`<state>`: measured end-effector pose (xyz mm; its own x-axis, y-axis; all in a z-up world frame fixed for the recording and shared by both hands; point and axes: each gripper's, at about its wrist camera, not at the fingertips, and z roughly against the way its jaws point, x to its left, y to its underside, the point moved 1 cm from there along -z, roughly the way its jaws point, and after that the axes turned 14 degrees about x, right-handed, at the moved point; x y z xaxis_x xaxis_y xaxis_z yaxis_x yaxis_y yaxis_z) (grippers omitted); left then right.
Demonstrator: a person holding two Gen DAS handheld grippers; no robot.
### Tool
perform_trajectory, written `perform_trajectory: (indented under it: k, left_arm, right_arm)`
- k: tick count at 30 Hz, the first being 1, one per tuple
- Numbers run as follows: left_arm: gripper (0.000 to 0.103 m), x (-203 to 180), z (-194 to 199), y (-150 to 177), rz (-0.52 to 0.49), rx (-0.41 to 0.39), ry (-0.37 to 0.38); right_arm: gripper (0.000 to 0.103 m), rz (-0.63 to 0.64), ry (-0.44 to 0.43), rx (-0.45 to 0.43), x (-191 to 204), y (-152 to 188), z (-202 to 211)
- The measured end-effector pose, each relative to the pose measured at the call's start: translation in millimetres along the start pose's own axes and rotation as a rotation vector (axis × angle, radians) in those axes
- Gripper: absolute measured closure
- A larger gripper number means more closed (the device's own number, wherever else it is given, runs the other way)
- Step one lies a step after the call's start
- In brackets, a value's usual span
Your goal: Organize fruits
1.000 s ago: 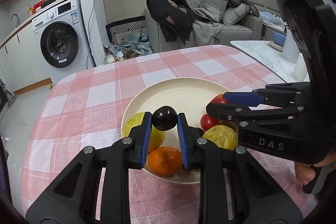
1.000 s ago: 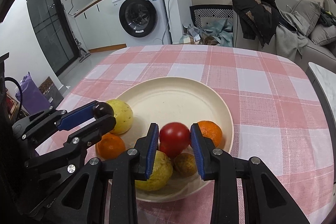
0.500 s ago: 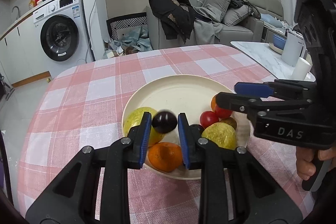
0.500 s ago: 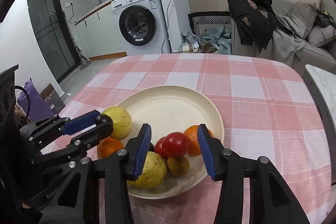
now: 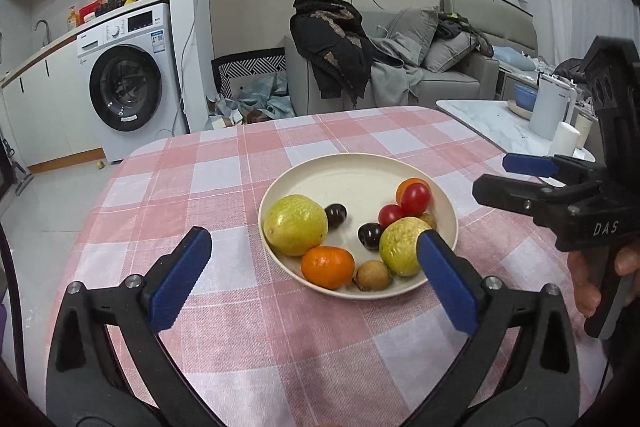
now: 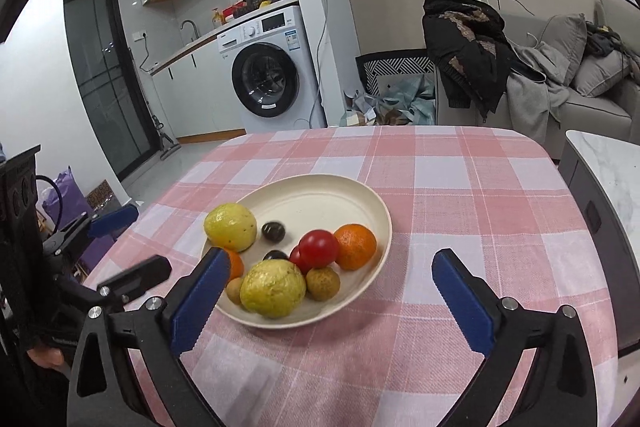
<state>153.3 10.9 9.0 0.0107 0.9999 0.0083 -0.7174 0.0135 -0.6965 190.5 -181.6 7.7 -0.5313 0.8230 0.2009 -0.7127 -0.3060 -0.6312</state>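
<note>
A round cream plate (image 5: 360, 167) sits on a table covered with a pink and white checked cloth (image 5: 224, 179). All the fruit lies on the plate.

The left gripper (image 5: 312, 263) hangs above the near edge of the plate. Its two blue-padded fingers (image 5: 180, 275) are spreading and already stand very wide, one out over the cloth, the other in front of a yellow-green fruit. They pinch nothing and touch nothing.

The right gripper (image 6: 328, 287) likewise hangs over the near side of the plate, its jaws opening to a wide spread. Nothing is between the pads, and they touch no fruit. A hand (image 5: 600, 275) shows at its handle in the left wrist view.

On the plate, a large yellow-green fruit (image 5: 295, 225) lies at the left with a dark plum (image 5: 335, 215) just beside it. A tangerine (image 5: 328, 267) sits at the near rim, next to a small brown fruit (image 5: 373, 275). A second yellow-green fruit (image 5: 400, 245) lies to the right, a second dark plum (image 5: 370, 235) touching it. Behind these are two red tomatoes (image 5: 415, 198) and another tangerine (image 6: 355, 246).

A white washing machine (image 5: 128, 83) and a grey sofa (image 5: 452, 79) stand beyond the table.
</note>
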Motion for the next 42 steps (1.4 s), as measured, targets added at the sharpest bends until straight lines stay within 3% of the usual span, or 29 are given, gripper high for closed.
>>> perform_trajectory:
  k: [6, 14, 26, 42]
  left_arm:
    - [0.001, 1, 17, 20, 0.015, -0.028, 0.021]
    - [0.001, -1, 22, 36, 0.036, -0.053, -0.012]
    - [0.001, 9, 17, 36, 0.071, -0.081, -0.011]
    - [0.001, 9, 18, 37, 0.077, -0.091, -0.012]
  right_arm:
    - [0.0, 0.031, 0.001, -0.016, 8, 20, 5]
    - [0.0, 0.065, -0.012, -0.058, 19, 34, 10]
    - [0.0, 0.063, 0.028, -0.122, 19, 36, 15]
    - [0.0, 0.064, 0.047, -0.126, 18, 35, 14]
